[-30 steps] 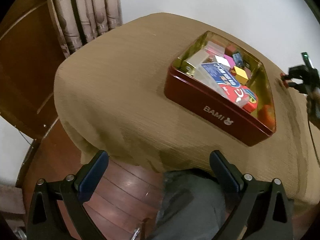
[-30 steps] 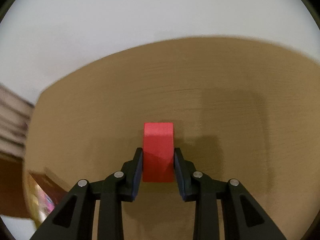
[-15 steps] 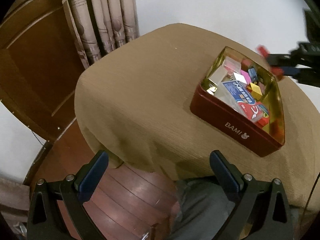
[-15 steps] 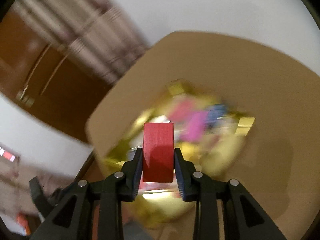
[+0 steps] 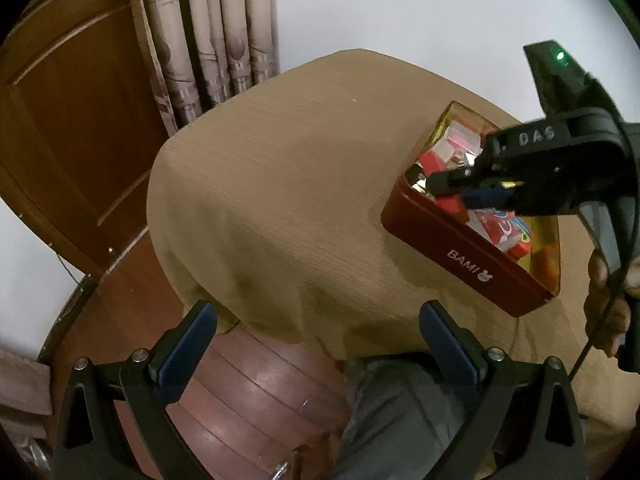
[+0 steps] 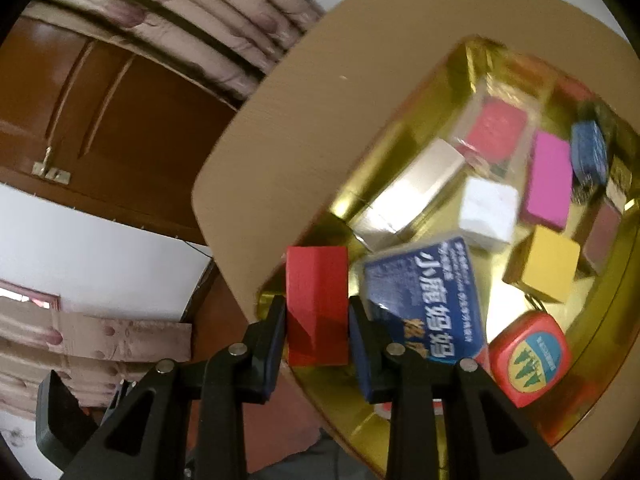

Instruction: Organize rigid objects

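now your right claw [image 6: 316,320] grips the red block [image 6: 316,304] between its blue pads, and holds it above the near corner of the red tin [image 5: 460,240] (the one lettered bami), which stands on the tan-covered table [image 5: 280,184]. inside the gold-lined tin lie a blue printed box [image 6: 428,296], a white cube [image 6: 488,210], a yellow cube [image 6: 544,260], a magenta block [image 6: 548,180] and a red tape measure [image 6: 528,360]. your left claw [image 5: 320,340] hangs wide open and empty, off the table's near edge, over the wooden floor [image 5: 248,392].
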`<state>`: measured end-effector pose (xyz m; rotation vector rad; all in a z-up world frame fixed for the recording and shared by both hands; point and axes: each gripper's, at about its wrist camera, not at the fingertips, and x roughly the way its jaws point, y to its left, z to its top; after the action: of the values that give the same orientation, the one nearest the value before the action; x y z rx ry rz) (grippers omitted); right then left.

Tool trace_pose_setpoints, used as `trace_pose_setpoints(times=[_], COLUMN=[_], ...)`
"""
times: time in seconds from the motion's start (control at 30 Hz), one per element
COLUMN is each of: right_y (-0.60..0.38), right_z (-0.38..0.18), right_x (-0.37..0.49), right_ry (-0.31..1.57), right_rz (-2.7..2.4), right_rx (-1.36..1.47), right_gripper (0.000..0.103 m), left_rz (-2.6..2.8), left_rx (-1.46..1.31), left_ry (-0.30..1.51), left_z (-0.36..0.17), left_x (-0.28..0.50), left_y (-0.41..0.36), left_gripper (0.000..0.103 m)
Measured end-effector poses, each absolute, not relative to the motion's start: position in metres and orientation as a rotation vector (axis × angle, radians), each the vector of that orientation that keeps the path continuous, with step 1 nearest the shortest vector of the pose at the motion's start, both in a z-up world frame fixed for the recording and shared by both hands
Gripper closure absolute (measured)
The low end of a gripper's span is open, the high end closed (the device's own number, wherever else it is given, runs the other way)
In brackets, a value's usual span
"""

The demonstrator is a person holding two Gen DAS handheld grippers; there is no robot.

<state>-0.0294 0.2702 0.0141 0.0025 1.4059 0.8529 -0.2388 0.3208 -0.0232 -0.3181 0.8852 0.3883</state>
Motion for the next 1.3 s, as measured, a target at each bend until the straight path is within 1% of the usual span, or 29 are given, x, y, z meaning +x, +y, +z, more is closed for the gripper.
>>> trace_pose_setpoints(times=[0.07,0.23,0.33,0.4,0.47,0.6,0.7,0.77,0.87,0.9,0.97,1.07,1.3], right_y=[0.265,0.276,0.290,0.296,0.302,0.296,0.289,0.275,0.257,0.250,0.235,0.216,0.176], right_z=[0.017,0.023,0.024,0.020,0.014,0.010,0.011,0.012,0.018,0.022,0.029,0.039,0.065], right_x=[-0.030,-0.044,-0.055,-0.059,-0.061,-0.058,-0.063,-0.066,-0.071,-0.076,-0.087,-0.108,-0.144], right_ry=[1.411,1.342,1.264,1.301,1.291,1.311,1.306,1.290,1.208,1.178,1.107,1.007,0.840], right_rz=[0.846,0.771,0.702,0.738,0.714,0.721,0.724,0.715,0.729,0.736,0.722,0.696,0.599], right_rx=[-0.019,-0.217,-0.385,-0.352,-0.387,-0.286,-0.232,-0.212,-0.171,-0.157,-0.158,-0.162,-0.149], right_gripper=[0.073,0.073,0.073,0.073,0.073,0.072,0.066,0.064,0.057,0.056,0.050,0.050,0.050], left_rz=[0.387,0.389,0.392,0.393,0.388,0.385,0.375,0.372,0.376,0.377,0.377,0.375,0.363], left_rx=[-0.317,-0.307,-0.285,-0.272,-0.262,-0.249,-0.258,-0.263,-0.260,-0.258,-0.255,-0.249,-0.197], left_ry=[0.889,0.894,0.897,0.898,0.893,0.883,0.880,0.883,0.880,0.878,0.876,0.871,0.835], left_z=[-0.023,-0.024,-0.026,-0.026,-0.027,-0.026,-0.027,-0.028,-0.028,-0.029,-0.029,-0.029,-0.022], left_x=[-0.239,-0.238,-0.237,-0.236,-0.237,-0.238,-0.237,-0.236,-0.237,-0.237,-0.236,-0.236,-0.237], left_y=[0.320,0.319,0.315,0.312,0.311,0.311,0.314,0.316,0.315,0.314,0.314,0.312,0.305], left_gripper=[0.003,0.003,0.003,0.003,0.003,0.003,0.003,0.003,0.003,0.003,0.003,0.003,0.003])
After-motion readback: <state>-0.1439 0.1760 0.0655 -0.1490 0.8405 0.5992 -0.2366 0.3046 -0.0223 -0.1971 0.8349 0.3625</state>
